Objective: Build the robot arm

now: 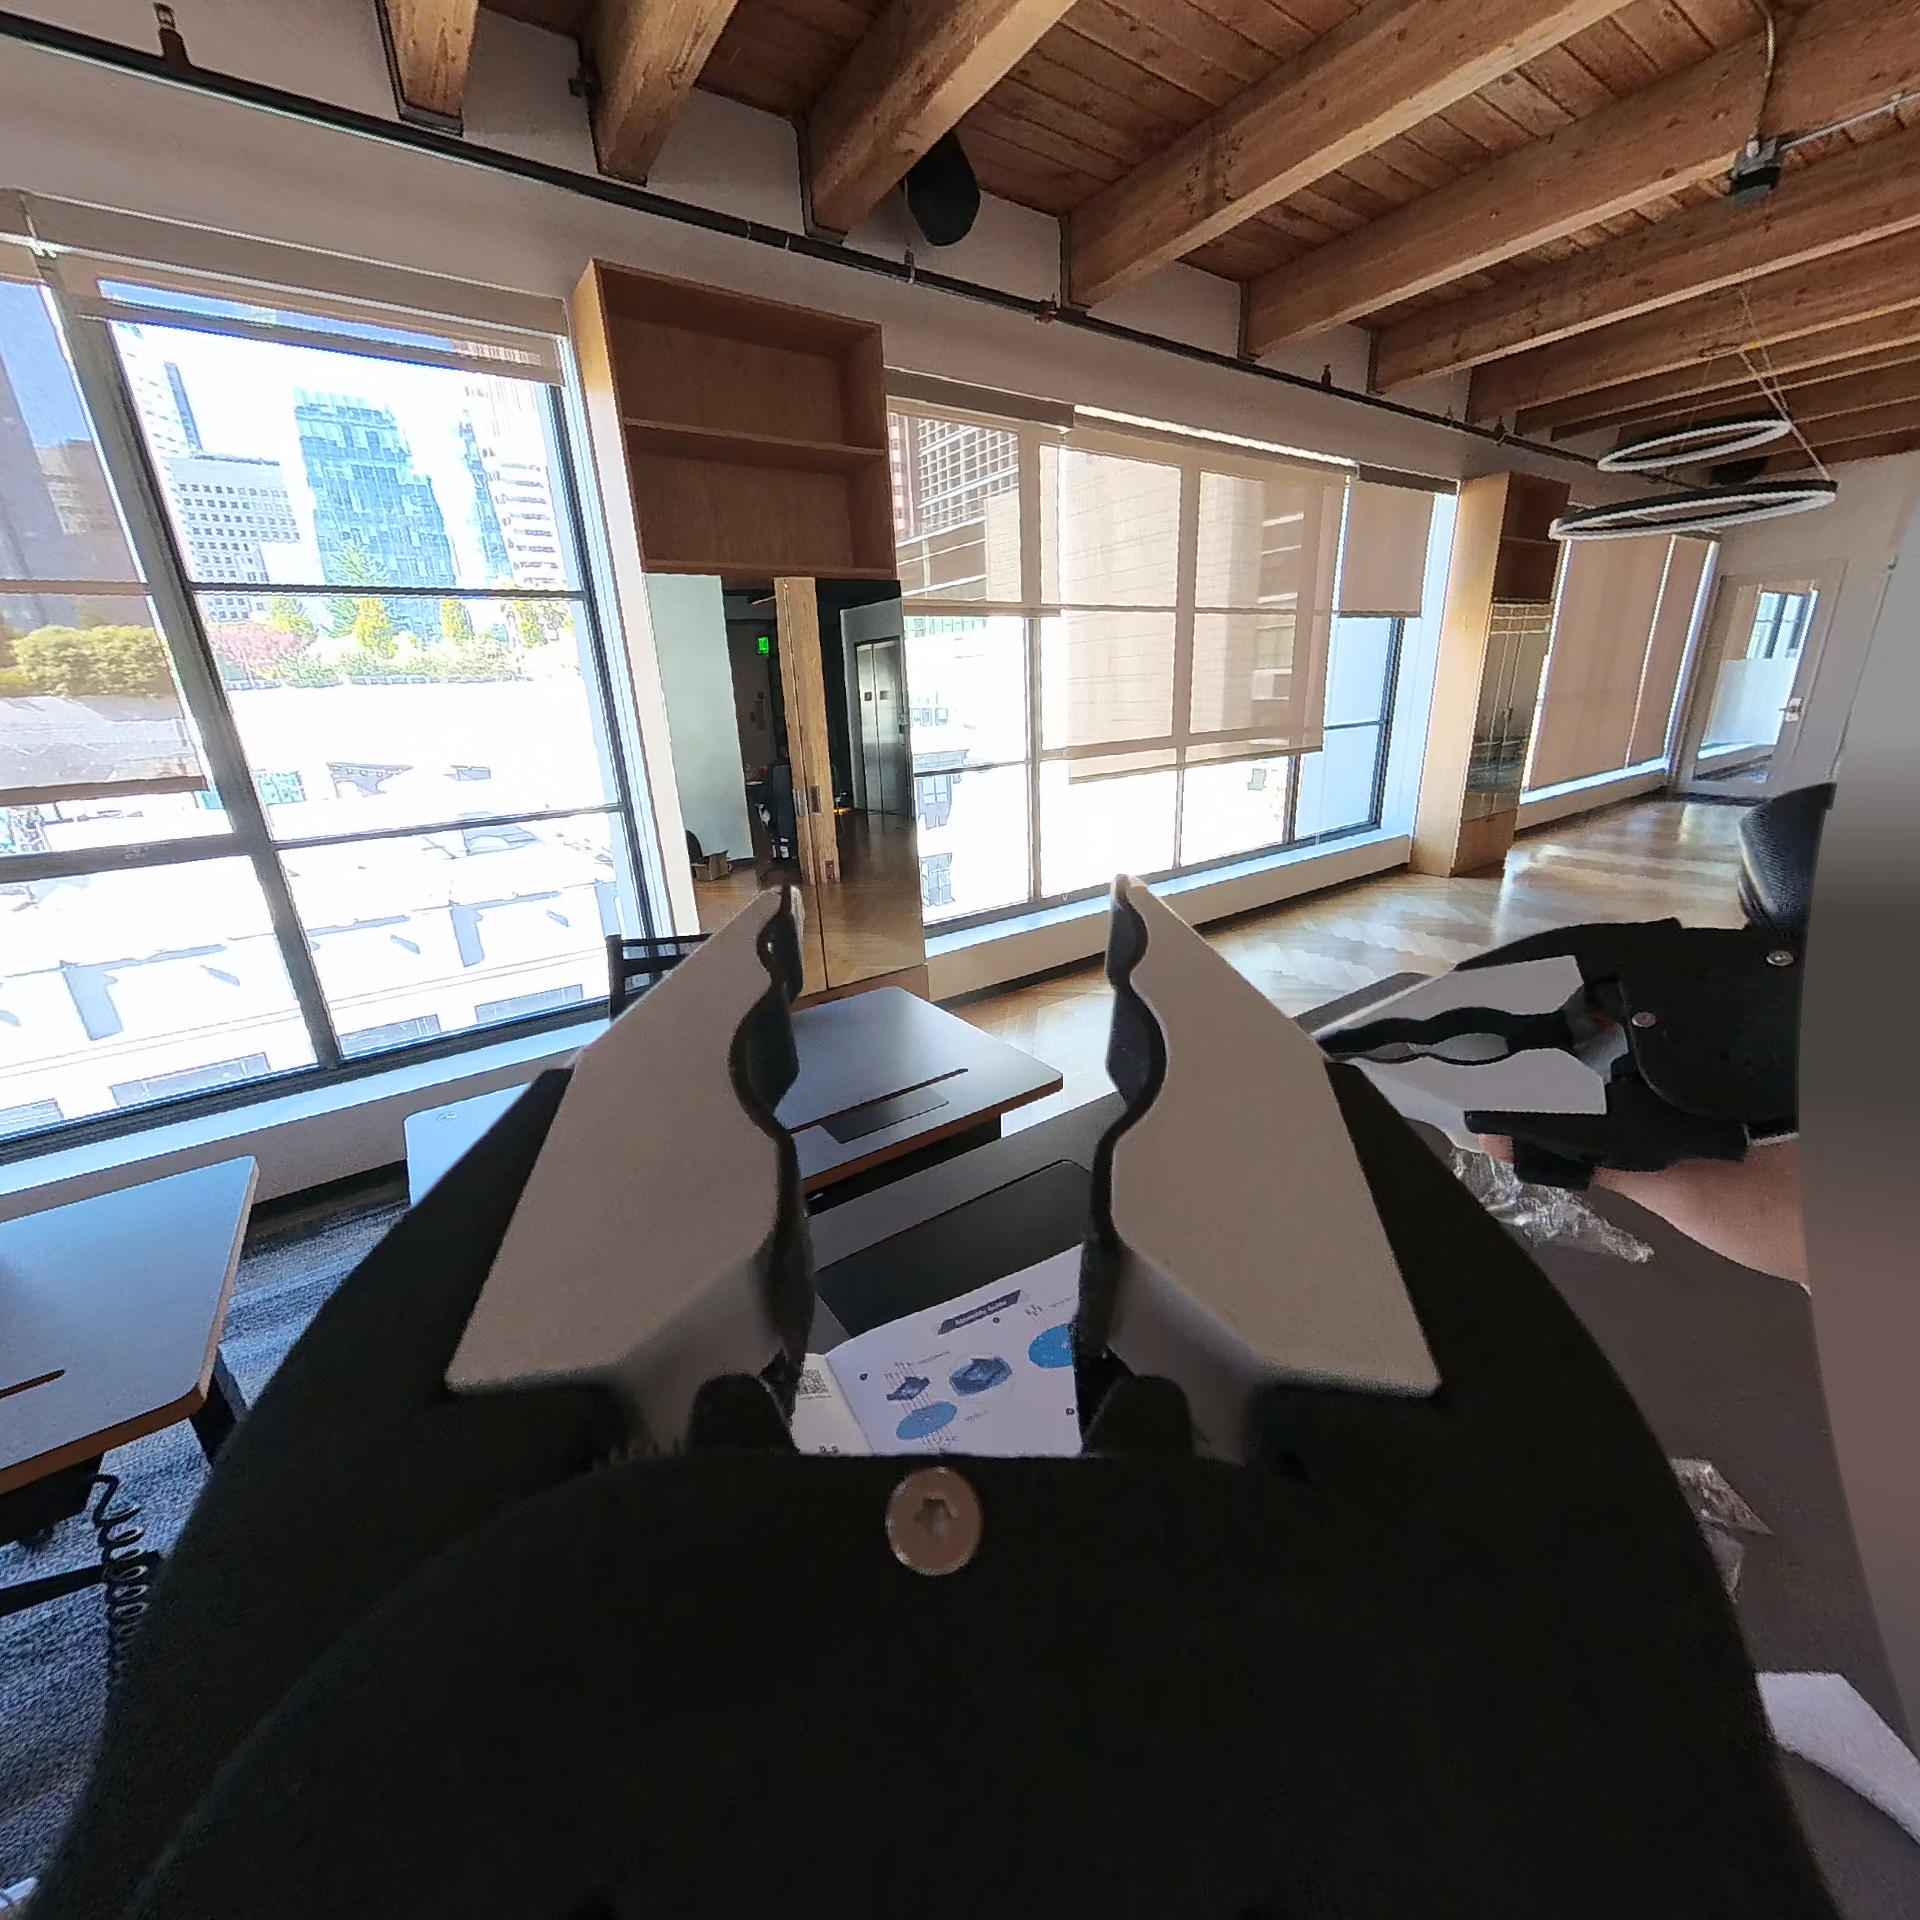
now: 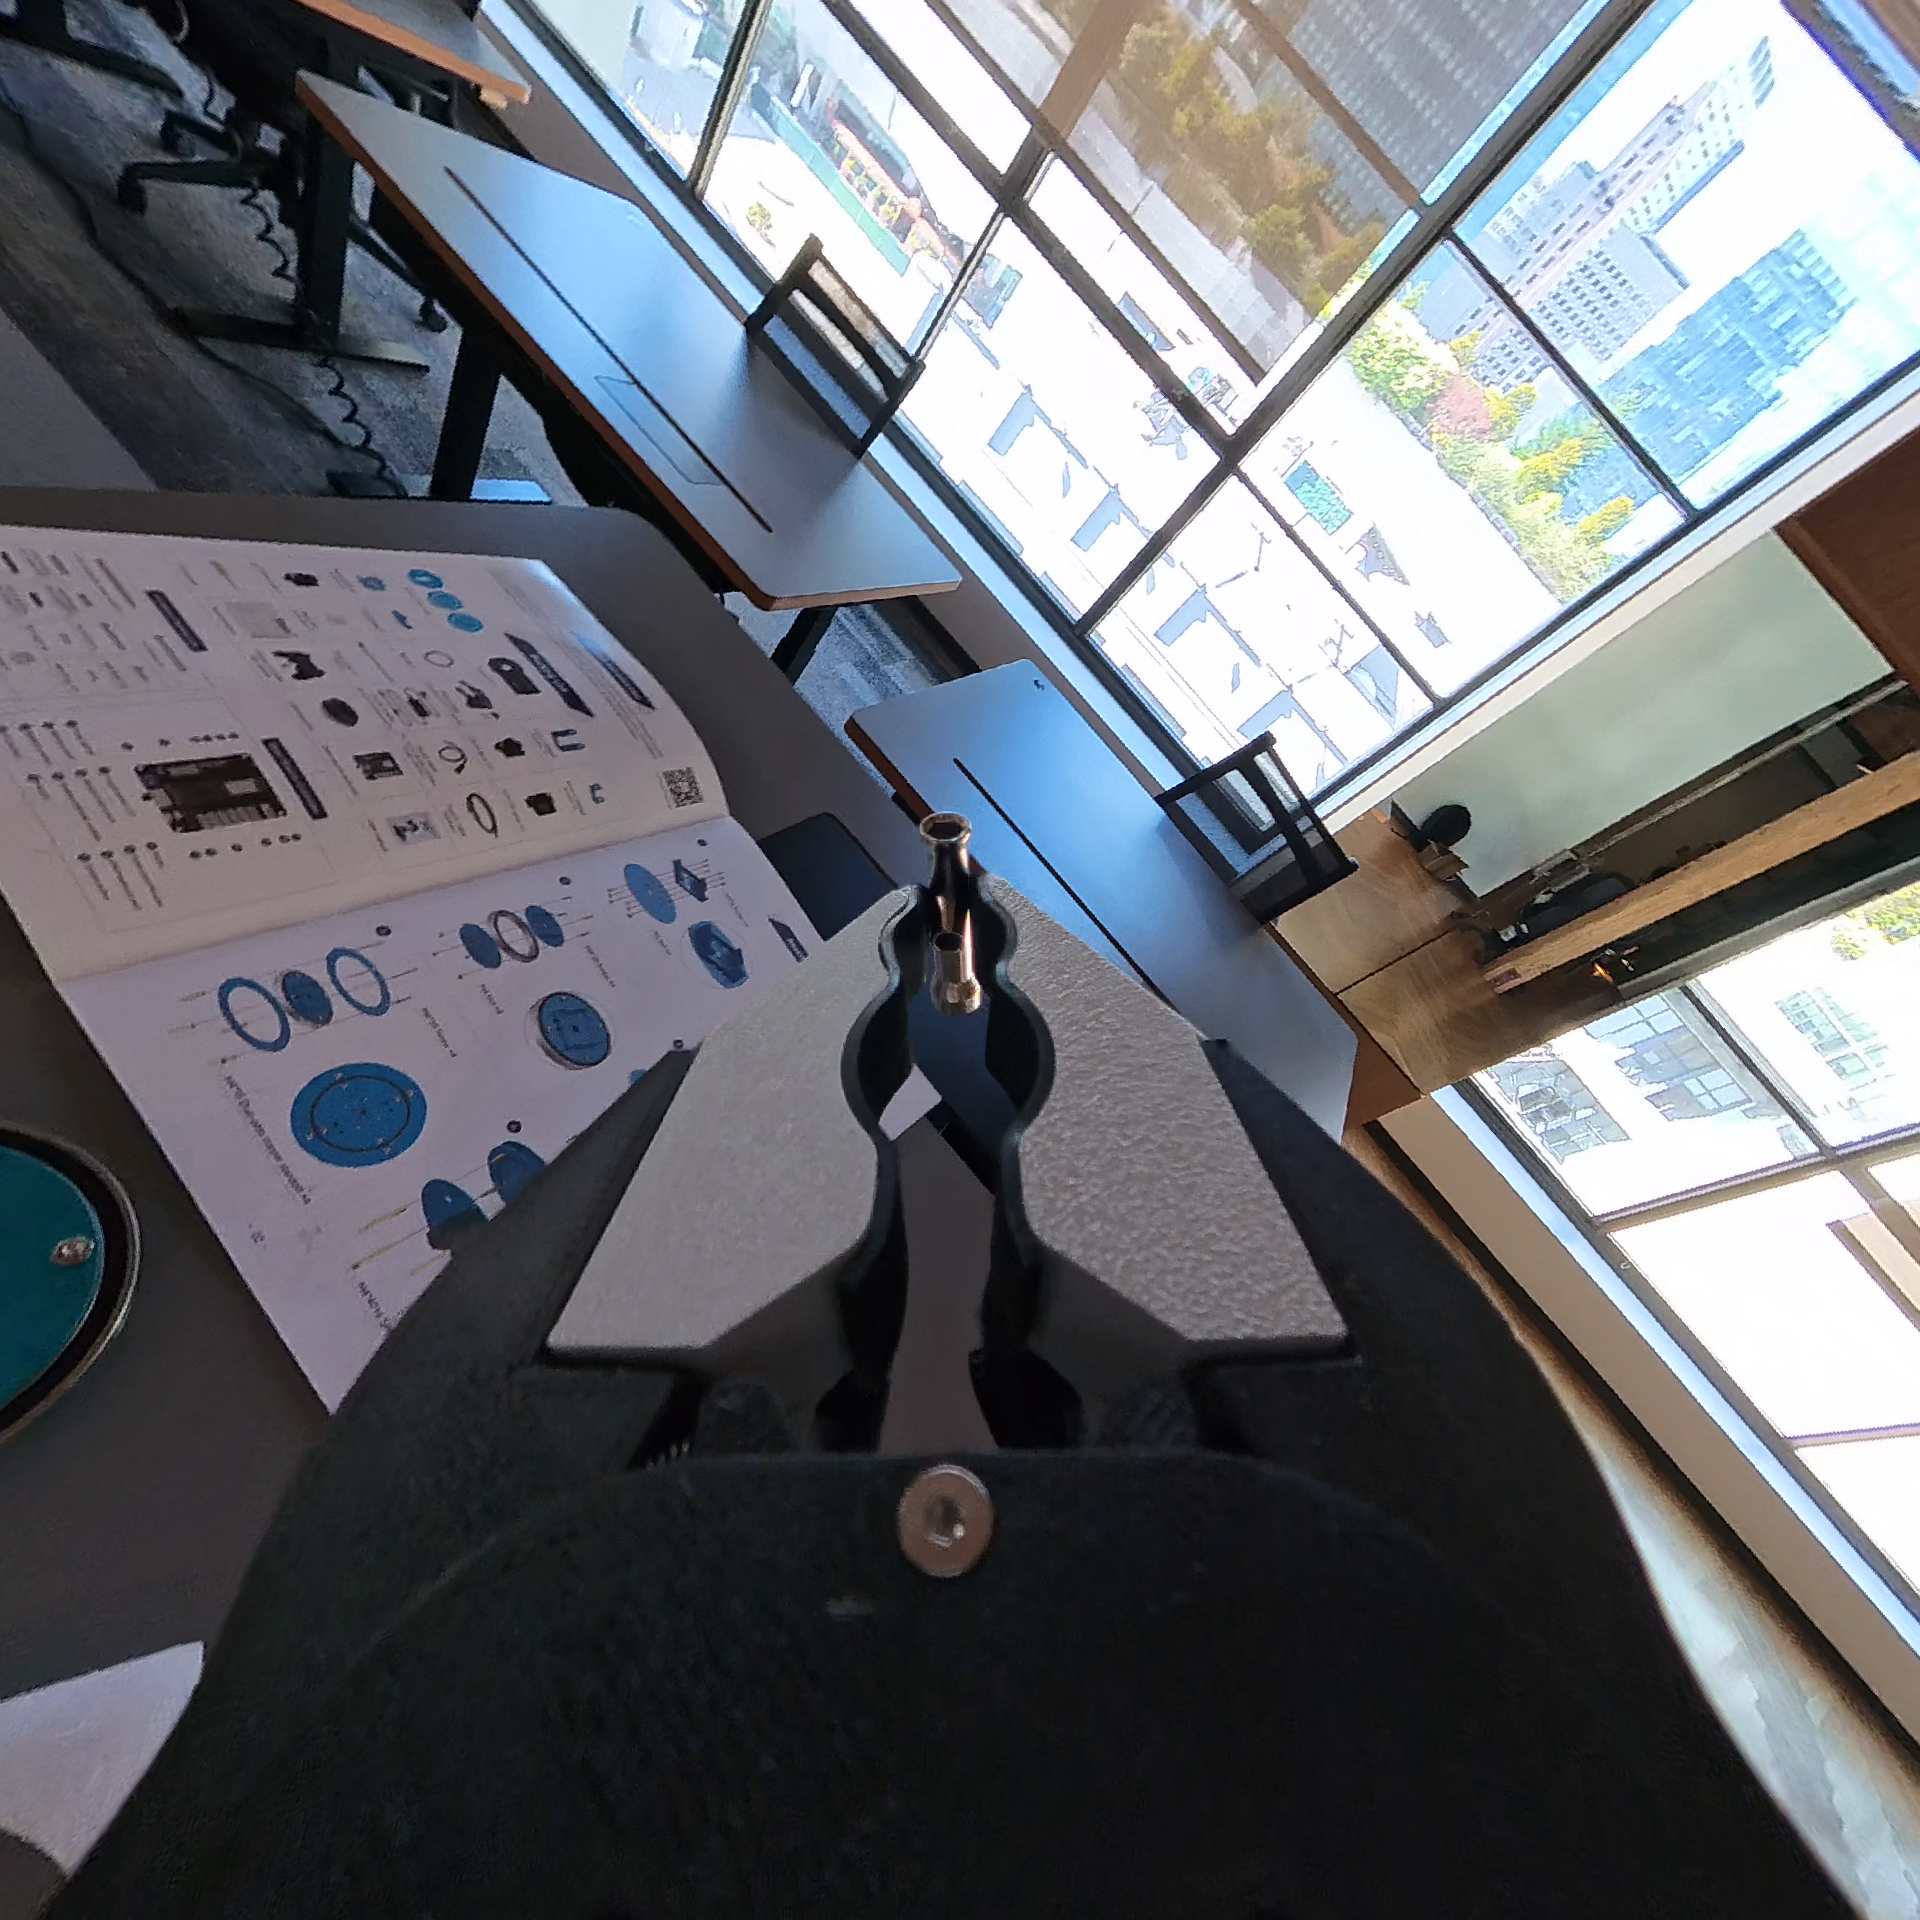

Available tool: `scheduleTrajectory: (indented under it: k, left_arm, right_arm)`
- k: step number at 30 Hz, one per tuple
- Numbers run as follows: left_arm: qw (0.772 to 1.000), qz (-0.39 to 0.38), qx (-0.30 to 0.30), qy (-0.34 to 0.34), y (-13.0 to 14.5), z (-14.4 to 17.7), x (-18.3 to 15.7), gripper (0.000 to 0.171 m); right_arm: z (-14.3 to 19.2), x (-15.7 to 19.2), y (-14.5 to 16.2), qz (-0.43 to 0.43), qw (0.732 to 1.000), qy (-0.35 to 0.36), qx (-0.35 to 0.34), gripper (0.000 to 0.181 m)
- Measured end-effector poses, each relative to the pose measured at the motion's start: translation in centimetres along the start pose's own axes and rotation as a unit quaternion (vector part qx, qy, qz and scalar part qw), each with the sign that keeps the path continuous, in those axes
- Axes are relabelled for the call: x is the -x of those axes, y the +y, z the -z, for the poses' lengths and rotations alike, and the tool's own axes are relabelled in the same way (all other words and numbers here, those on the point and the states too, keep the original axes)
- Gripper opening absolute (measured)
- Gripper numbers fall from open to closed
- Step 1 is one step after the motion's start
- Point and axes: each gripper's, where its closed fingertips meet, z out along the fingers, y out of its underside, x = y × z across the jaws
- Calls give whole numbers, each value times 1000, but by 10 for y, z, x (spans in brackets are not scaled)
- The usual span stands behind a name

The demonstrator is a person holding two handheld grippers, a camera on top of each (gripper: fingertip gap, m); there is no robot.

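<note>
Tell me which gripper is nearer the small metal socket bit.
Right. The right gripper is shut on the small metal socket bit, pinched at its fingertips. The left gripper is open, holds nothing, and is raised apart over the open booklet.

My left gripper (image 1: pixel 956 904) is raised and level, fingers (image 1: pixel 665 1122) spread wide with nothing between them. My right gripper (image 2: pixel 951 904) is rolled sideways, fingers (image 2: pixel 1143 1143) pinched nearly together. A bare hand (image 1: pixel 1704 1195) grips it.

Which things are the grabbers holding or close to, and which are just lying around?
Held or near:
right gripper, shut on small metal pieces
left gripper, open and empty, booklet below it

Lying around:
blue disc
clear plastic wrap
</note>
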Motion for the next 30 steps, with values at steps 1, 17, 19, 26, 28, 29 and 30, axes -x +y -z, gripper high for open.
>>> scheduleTrajectory:
  k: [1,17,19,26,28,29,30]
  left_arm:
    - [1000,-1,2,1,1,0,0,59]
    - [1000,-2,-21,17,-10,9,-7,60]
    - [1000,-2,-12,28,-6,7,-9,59]
    - [989,-34,73,126,26,3,-40,59]
    - [985,-41,100,135,41,7,-42,59]
    - [981,-33,119,147,52,10,-45,61]
    - [977,-18,135,162,63,13,-50,61]
  right_arm:
    - [-1,3,1,3,1000,-9,4,6]
    - [-2,40,32,-6,985,-146,89,6]
    - [-4,50,33,-6,981,-170,92,6]
    - [-4,88,38,-14,955,-281,93,6]
    - [-4,89,39,-14,954,-285,95,6]
    - [-3,88,40,-13,953,-287,96,6]
    - [-2,87,40,-14,953,-287,95,6]
